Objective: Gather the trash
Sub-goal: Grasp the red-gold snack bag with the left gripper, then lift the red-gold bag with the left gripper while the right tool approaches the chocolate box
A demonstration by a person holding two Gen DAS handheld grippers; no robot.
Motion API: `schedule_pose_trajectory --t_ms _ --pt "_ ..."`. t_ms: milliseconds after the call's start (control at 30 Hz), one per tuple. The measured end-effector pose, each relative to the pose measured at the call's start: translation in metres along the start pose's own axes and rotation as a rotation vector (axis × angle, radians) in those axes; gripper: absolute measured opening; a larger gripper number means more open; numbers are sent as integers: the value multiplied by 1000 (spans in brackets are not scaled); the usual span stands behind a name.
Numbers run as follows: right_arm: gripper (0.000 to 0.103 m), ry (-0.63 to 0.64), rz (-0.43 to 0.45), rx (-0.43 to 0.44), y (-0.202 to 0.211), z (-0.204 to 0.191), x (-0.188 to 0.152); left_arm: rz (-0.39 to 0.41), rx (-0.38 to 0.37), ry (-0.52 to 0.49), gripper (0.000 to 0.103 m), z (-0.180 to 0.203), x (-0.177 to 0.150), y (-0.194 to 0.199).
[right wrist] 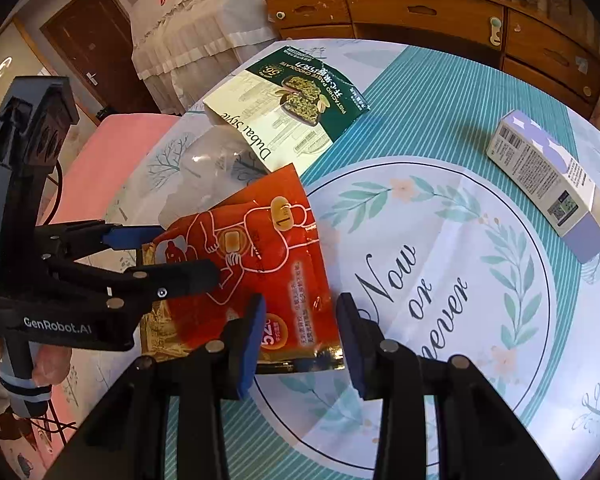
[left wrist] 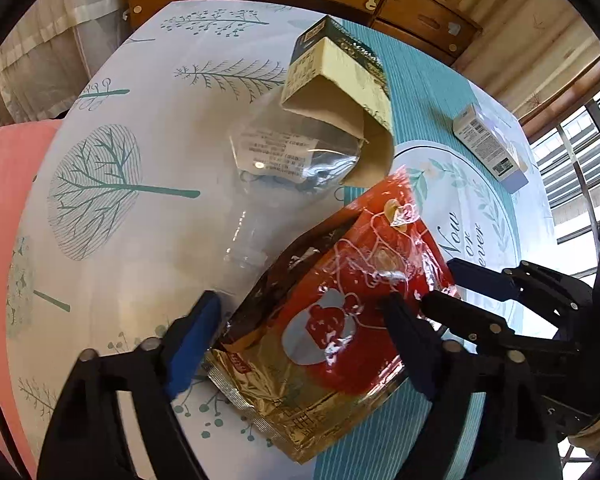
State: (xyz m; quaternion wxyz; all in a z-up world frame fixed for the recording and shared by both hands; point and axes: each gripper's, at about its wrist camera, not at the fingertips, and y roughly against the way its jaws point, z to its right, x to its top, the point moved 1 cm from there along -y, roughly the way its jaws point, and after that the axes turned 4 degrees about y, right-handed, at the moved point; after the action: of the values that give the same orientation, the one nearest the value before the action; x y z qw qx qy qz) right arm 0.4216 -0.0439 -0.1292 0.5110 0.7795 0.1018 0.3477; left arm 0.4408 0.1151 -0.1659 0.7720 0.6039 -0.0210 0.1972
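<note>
Claws come first: our left gripper straddles the red foil bag, jaws wide, pads at its edges. Our right gripper brackets the bag's corner, half open; we cannot tell if either grips. Beyond lie a clear wrapper, torn carton and small box, all uncollected.

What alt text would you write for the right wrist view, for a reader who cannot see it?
Both grippers straddle a red and gold foil packet on a round table with a leaf-print cloth: the right gripper at its near edge, the left gripper from the left. Behind lie a torn green chocolate box and a lilac carton.
</note>
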Motion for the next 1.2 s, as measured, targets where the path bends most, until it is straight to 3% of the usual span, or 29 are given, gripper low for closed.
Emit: schedule_pose_trajectory --t_ms 133,200,367,533,667,767,900,1067,1133,1200 --pt "37 1 0 -11 -2 1 4 27 66 -59 36 12 -9 5" --pt "37 -2 -3 -14 -4 3 8 40 86 -67 12 13 -15 9" --pt "37 -22 6 3 4 9 15 58 56 33 2 0 -34 24" --pt "37 30 54 -16 18 -2 33 106 11 122 1 -9 -50 45" --pt "37 47 56 -34 17 -3 35 91 -37 150 1 -14 -57 52" --pt "37 44 34 -39 15 -1 25 18 -102 159 8 -16 -56 45" --pt "37 33 21 -38 16 2 9 5 -127 151 41 -13 -54 43" --pt "37 13 21 -38 17 8 -2 -11 -202 133 50 -6 -47 40" --pt "37 4 28 -39 19 11 -3 -33 -247 122 59 -2 -44 37" --pt "37 -6 36 -41 21 14 -4 -45 -275 114 75 1 -41 36"
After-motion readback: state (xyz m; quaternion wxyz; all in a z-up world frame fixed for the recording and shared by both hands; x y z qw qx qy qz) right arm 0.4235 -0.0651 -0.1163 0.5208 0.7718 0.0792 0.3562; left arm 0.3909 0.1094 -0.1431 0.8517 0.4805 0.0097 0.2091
